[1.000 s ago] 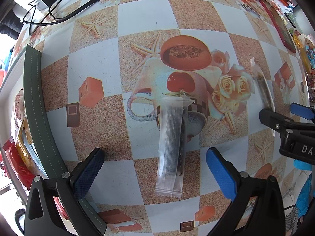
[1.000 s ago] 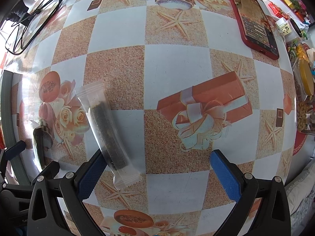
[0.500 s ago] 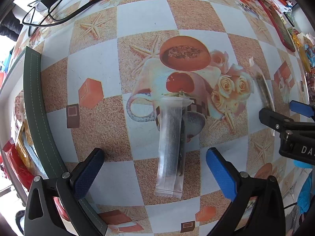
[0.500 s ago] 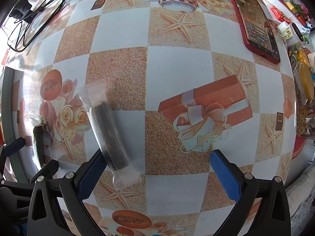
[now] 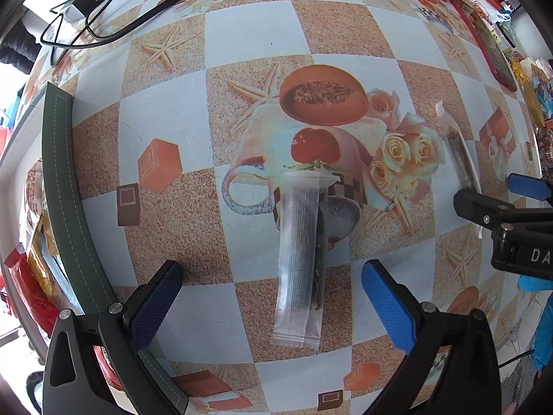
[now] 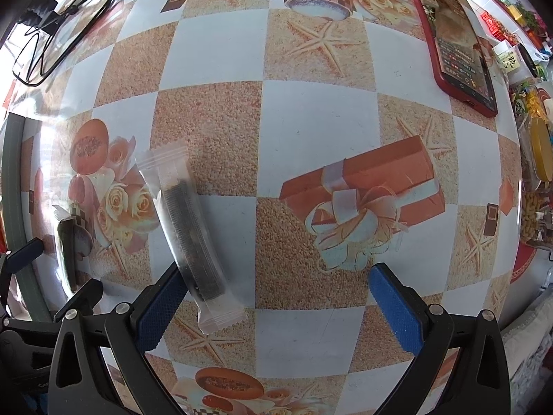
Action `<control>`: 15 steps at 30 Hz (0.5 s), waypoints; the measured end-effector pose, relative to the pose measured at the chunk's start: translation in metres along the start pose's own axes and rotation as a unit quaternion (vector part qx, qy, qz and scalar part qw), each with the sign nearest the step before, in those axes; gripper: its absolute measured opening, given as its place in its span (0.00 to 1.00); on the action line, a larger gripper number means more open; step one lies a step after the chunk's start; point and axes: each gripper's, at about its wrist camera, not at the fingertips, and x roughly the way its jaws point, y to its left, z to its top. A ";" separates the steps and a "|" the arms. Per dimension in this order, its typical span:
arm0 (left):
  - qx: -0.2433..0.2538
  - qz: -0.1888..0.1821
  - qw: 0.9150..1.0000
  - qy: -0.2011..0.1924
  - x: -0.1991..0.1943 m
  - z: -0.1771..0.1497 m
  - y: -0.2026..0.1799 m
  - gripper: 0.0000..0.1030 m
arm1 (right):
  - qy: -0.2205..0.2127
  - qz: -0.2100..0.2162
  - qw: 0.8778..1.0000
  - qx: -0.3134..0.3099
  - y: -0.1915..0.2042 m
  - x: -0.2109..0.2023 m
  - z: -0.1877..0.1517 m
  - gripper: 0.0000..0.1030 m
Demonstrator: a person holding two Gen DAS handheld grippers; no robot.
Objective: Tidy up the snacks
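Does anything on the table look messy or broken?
Nothing looks broken or spilled. Two sealed snack sticks lie loose on the tablecloth: one straight between the left gripper's open fingers, the other slanted against the right gripper's left finger.

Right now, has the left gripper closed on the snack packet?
No. The left gripper is wide open, its blue pads on either side of the snack packet, which lies flat on the table.

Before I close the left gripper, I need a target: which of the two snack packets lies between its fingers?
The frosted packet over the printed cup, centred in the left gripper; the other packet lies by the right gripper.
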 end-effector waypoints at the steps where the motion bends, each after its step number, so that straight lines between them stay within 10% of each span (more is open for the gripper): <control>1: 0.000 0.000 1.000 0.000 0.000 0.000 0.000 1.00 | 0.001 0.000 1.000 -0.002 0.000 0.000 0.002 1.00; 15: 0.000 0.000 1.000 -0.005 -0.001 -0.001 0.000 1.00 | -0.012 0.000 1.000 -0.004 0.001 0.000 0.001 1.00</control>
